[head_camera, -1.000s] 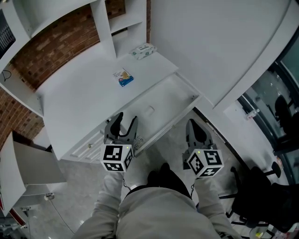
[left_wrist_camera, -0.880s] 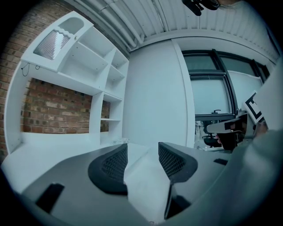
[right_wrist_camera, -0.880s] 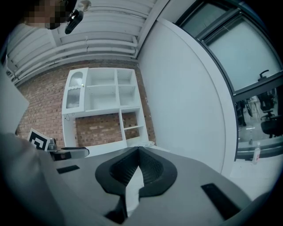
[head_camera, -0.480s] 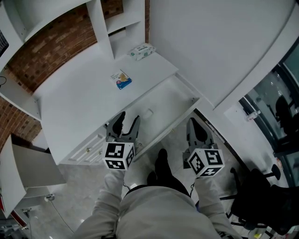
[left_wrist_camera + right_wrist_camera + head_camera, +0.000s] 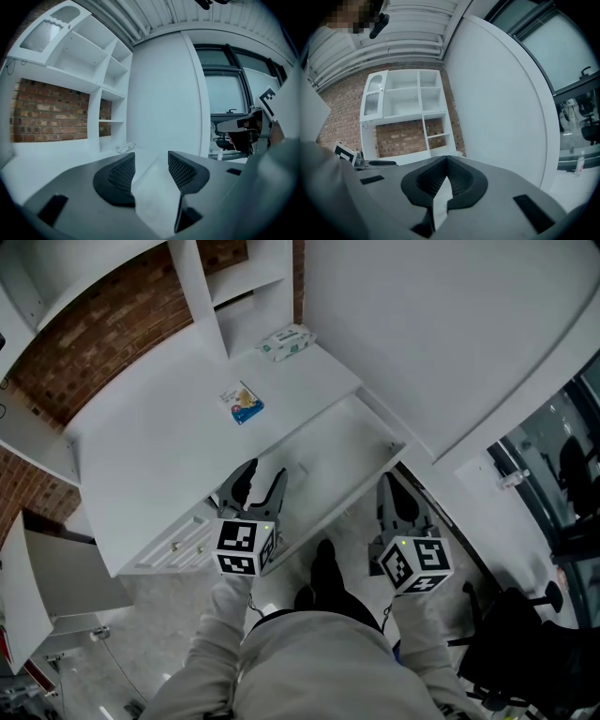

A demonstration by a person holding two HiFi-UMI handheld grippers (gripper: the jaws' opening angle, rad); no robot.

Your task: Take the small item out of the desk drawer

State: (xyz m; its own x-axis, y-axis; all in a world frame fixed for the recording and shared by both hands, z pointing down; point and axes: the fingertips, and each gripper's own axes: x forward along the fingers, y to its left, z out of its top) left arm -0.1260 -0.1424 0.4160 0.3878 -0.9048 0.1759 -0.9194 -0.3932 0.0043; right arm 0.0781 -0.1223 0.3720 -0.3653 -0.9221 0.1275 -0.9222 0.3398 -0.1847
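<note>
The white desk drawer [image 5: 373,432] stands pulled open below the desk top [image 5: 150,456]. On its floor near the left end lies a small pale item [image 5: 301,468], too faint to make out. My left gripper [image 5: 262,477] hovers over the drawer's front left corner, just short of that item, jaws open and empty; in the left gripper view [image 5: 151,171] only white desk shows between the pads. My right gripper [image 5: 393,487] hangs in front of the drawer's right end, jaws shut and empty [image 5: 446,174].
A small blue and white card [image 5: 242,401] and a wipes packet [image 5: 286,340] lie on the desk top. White shelves and a brick wall [image 5: 103,324] rise behind. Small drawers [image 5: 178,545] sit under the desk's left. A dark office chair [image 5: 525,624] stands at the right.
My left gripper has crept forward and a little right, over the drawer's front edge. The right gripper has hardly moved.
</note>
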